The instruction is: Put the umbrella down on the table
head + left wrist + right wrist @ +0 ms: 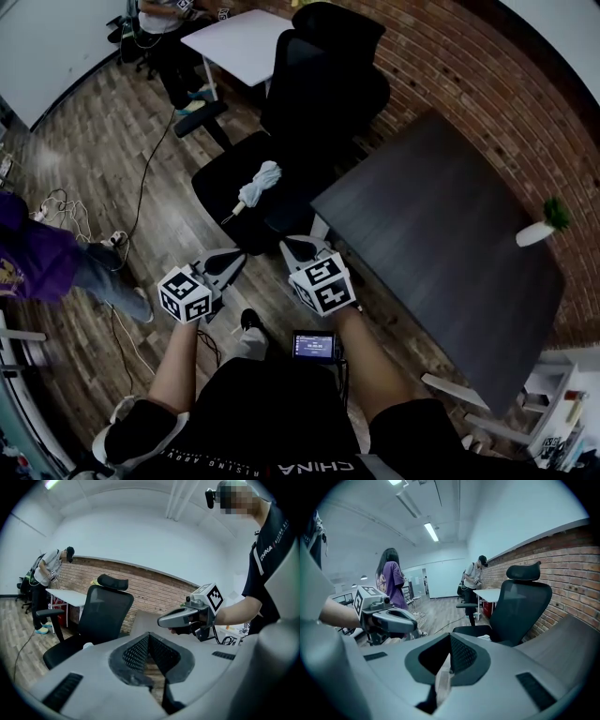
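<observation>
Umbrella [259,185]: white, folded, lying across the seat of the black office chair [319,94] with its thin handle end toward the seat's near-left edge. Neither gripper touches it.
Office chair: stands just beside the left corner of the dark tabletop [441,253], backrest away from the person.
Tabletop: dark and rectangular, to the right of the chair. A white plant pot [534,233] stands near its right edge.
Left gripper [228,261]: held over the wooden floor [103,141], near the chair and apart from it. The jaws are pressed together with nothing between them.
Right gripper [298,249]: level beside the left one, close to the tabletop's near corner. The jaws meet at the tips and hold nothing.
Surroundings: a white table [248,42] stands beyond the chair, with one person at its far end. A person in purple [33,258] is at the left edge of the head view.
</observation>
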Demonstrator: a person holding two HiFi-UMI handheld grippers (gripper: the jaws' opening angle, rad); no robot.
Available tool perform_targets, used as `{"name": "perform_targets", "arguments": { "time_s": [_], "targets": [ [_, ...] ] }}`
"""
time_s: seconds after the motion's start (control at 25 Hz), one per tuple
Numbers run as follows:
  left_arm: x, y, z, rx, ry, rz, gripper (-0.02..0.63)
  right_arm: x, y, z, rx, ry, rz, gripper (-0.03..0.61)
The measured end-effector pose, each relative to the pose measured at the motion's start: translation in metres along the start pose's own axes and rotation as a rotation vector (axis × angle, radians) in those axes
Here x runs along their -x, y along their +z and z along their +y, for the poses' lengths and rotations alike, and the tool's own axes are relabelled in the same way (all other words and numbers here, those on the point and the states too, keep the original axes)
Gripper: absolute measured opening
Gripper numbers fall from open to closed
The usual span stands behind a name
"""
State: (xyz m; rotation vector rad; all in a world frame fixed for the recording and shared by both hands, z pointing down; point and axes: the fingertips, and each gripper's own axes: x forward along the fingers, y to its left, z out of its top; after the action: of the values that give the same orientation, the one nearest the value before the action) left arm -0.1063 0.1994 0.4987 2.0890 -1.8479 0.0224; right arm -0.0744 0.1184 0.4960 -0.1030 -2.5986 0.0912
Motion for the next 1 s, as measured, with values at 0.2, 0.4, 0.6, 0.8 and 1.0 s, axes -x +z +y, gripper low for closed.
{"name": "perform_targets", "arguments": {
  "time_s": [0.2,0.4,0.6,0.8,1.0],
  "targets": [
    [-0.003,0.023,0.045,-0.011,-0.018,-0.015,0.002,-0.034,0.027,-0.009,0.017,-0.025,0.0,0.007],
    [-0.004,0.033,0.076,-0.009,-0.054,0.0,0.002,-0.062,0.047,-0.016,-0.001,-0.046,0.003,0.007],
    [0.002,0.035,0.106,-0.004,-0.083,0.005,0.002,-0.087,0.06,-0.019,-0.012,-0.073,0.006,0.007],
    [0.009,0.033,0.13,0.008,-0.098,0.004,0.002,-0.105,0.068,-0.015,-0.033,-0.089,0.0,0.007],
    [0.003,0.031,0.137,0.013,-0.101,0.017,0.002,-0.109,0.066,-0.018,-0.064,-0.091,0.007,0.006]
  ]
}}
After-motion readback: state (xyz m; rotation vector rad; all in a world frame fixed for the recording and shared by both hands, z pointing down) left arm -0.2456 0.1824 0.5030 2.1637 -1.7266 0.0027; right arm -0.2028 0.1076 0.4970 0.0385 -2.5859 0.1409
